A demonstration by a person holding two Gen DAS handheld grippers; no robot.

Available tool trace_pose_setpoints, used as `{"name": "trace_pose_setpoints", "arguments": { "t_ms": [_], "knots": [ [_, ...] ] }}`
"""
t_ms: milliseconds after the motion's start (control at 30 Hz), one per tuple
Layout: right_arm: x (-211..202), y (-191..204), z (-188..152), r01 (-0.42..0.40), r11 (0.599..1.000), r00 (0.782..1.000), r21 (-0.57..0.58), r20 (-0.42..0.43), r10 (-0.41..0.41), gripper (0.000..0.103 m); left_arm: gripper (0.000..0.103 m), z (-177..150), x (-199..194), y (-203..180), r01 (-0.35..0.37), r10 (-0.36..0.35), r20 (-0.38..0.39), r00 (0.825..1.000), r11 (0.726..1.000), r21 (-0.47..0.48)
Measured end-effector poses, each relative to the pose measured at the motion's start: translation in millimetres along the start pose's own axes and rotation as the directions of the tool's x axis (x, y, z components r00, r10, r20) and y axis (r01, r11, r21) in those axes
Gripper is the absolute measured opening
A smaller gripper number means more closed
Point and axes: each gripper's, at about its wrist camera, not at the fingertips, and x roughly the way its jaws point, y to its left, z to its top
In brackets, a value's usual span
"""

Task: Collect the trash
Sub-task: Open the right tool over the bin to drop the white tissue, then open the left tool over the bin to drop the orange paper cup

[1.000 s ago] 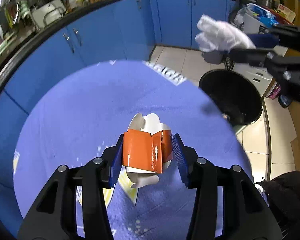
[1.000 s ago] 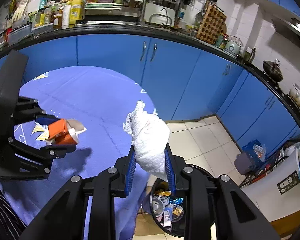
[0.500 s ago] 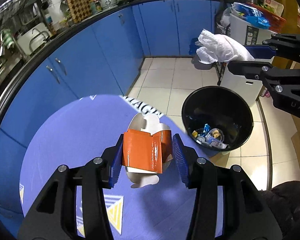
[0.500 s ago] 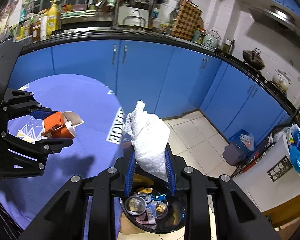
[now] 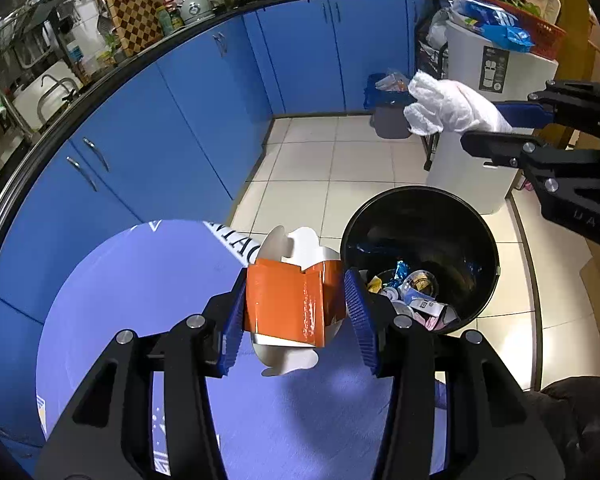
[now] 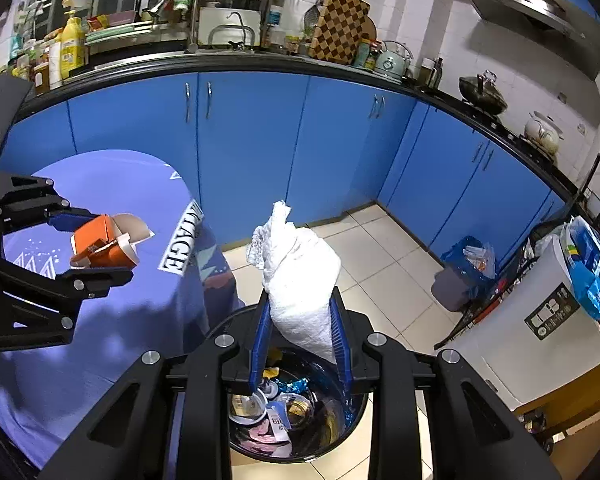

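Observation:
My left gripper [image 5: 296,312] is shut on an orange and white paper food box [image 5: 296,300], held above the table's edge beside the black trash bin [image 5: 476,216]. The box also shows in the right wrist view [image 6: 104,246]. My right gripper [image 6: 300,340] is shut on a crumpled white paper towel [image 6: 300,276], held directly above the bin [image 6: 340,436], which holds several wrappers and cans. The towel also shows in the left wrist view [image 5: 448,110], above and beyond the bin.
A round table with a purple cloth [image 5: 148,300] lies under my left gripper. Blue kitchen cabinets [image 6: 252,140] curve behind. A white appliance [image 6: 540,320] and a small grey bin with a blue bag [image 6: 460,276] stand on the tiled floor at right.
Both grippers have moved off the table toward the bin. The right gripper with the towel now hangs over the bin's opening; the left gripper with the box has reached the table's edge.

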Motion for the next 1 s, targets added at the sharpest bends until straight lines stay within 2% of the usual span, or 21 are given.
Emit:
{"name": "trace_pose_setpoints", "arguments": {
  "t_ms": [133, 167, 267, 367, 533, 867, 1000],
  "knots": [
    [5, -10, -3, 0.024, 1.000, 1.000, 0.009, -0.007, -0.024, 0.027, 0.048, 9, 5, -8, 0.004, -0.004, -0.002, 1.000, 1.000, 0.012],
    [7, -15, -4, 0.018, 1.000, 1.000, 0.021, -0.011, -0.018, 0.031, 0.048, 11, 6, -10, 0.005, -0.005, -0.002, 1.000, 1.000, 0.014],
    [6, -27, -8, 0.016, 0.997, 1.000, 0.073, -0.006, -0.015, 0.072, 0.048, 17, 10, -16, 0.009, -0.009, -0.005, 1.000, 1.000, 0.025],
    [-1, -42, -12, -0.014, 0.992, 0.999, 0.125, 0.032, 0.011, 0.073, 0.048, 22, 13, -23, 0.013, -0.012, -0.007, 1.000, 0.999, 0.037],
    [-6, -69, -21, 0.024, 0.981, 0.999, 0.190, 0.042, -0.033, 0.073, 0.048, 32, 19, -37, 0.027, -0.026, -0.011, 1.000, 0.998, 0.062],
    [-6, -101, -45, 0.078, 0.967, 0.997, 0.243, 0.003, -0.081, 0.073, 0.048, 55, 26, -82, 0.064, -0.064, 0.001, 0.998, 0.989, 0.135],
    [-5, -112, -55, 0.101, 0.963, 0.995, 0.252, -0.009, -0.102, 0.073, 0.051, 65, 32, -94, 0.072, -0.073, 0.002, 0.997, 0.986, 0.152]
  ]
}}
